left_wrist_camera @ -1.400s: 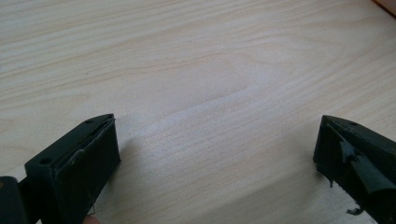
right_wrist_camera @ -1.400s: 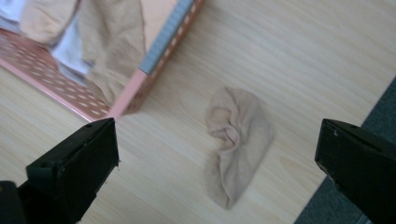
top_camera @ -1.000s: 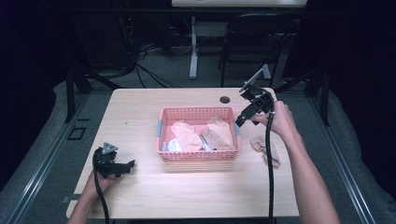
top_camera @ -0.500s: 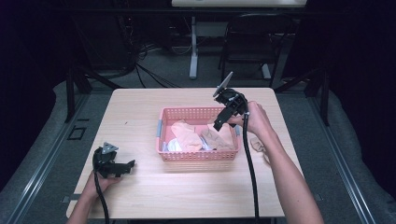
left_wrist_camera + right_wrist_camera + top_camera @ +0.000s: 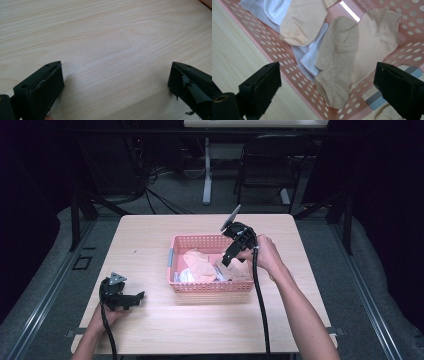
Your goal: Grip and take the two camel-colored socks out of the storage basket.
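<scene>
A pink perforated basket (image 5: 200,239) stands mid-table and holds several socks. My right gripper (image 5: 226,261) hangs tilted over its right half. In the right gripper view its jaws (image 5: 328,90) stand wide apart above a beige terry sock (image 5: 337,65), a peach sock (image 5: 304,20), a pale pink sock (image 5: 377,37) and white cloth (image 5: 274,7). They have just been closing a little, and no pad touches a sock. My left gripper (image 5: 136,297) rests open on the table at the front left, with bare wood between its jaws (image 5: 116,85).
The wooden table (image 5: 150,245) has free room left of and in front of the basket. Another pale sock (image 5: 387,113) lies outside the basket (image 5: 287,67) by its corner. A chair (image 5: 265,170) and cables stand beyond the far edge.
My right gripper has come left and down, from beside the basket's far right corner to over the socks in its right half. The left gripper has stayed put.
</scene>
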{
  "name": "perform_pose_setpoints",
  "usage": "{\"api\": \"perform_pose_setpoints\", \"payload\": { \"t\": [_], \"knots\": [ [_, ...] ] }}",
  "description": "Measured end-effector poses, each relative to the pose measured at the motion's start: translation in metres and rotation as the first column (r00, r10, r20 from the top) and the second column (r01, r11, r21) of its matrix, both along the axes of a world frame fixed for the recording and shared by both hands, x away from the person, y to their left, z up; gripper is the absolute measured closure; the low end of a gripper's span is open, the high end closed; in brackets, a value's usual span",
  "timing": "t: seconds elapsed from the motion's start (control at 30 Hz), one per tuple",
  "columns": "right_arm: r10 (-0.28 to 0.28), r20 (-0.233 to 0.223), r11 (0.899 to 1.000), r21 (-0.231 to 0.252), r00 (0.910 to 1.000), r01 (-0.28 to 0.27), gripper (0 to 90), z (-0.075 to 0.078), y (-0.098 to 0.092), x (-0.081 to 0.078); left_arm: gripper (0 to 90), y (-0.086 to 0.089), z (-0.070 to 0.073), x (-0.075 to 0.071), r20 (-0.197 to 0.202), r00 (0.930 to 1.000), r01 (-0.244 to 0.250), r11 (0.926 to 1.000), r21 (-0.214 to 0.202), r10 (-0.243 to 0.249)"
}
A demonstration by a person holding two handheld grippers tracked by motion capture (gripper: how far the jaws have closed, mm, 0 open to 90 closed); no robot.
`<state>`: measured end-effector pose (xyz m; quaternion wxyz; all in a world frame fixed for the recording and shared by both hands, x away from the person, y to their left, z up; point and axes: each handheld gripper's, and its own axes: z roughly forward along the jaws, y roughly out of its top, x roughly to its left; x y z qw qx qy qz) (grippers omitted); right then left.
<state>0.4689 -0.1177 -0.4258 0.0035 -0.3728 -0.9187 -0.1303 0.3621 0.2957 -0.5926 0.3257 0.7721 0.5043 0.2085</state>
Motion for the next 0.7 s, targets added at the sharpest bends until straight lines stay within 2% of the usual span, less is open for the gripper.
{"api": "perform_pose_setpoints", "payload": {
  "t": [0.17,0.23,0.3,0.4,0.43,0.7],
  "knots": [
    [0.001,-0.020,1.000,0.000,0.9998,-0.001,8.6,-0.014,0.000,-0.003,0.0,0.000,0.000,0.000,0.000,1.0000,0.000,1.0000,0.000,0.000],
    [0.012,-0.022,1.000,-0.016,0.9997,-0.012,9.2,-0.018,-0.001,-0.003,0.0,0.000,0.000,0.000,0.000,1.0000,0.000,1.0000,0.000,0.000],
    [0.012,-0.027,1.000,-0.017,0.9996,-0.012,14.3,-0.026,-0.002,-0.003,0.0,0.000,0.000,0.000,0.001,1.0000,0.003,1.0000,0.001,-0.003],
    [0.013,-0.037,0.999,-0.036,0.9992,-0.015,15.4,-0.030,-0.002,-0.003,0.0,0.000,0.000,0.000,0.001,1.0000,0.003,1.0000,0.001,-0.003],
    [0.004,-0.033,0.999,-0.033,0.9995,-0.006,19.6,-0.035,-0.003,-0.003,0.0,0.000,0.000,0.000,0.001,1.0000,0.003,1.0000,0.001,-0.003],
    [-0.025,-0.061,0.998,-0.055,0.9979,0.022,27.6,-0.051,-0.008,-0.003,0.0,0.000,0.000,0.000,0.001,1.0000,0.002,1.0000,0.001,-0.002]
  ]
}}
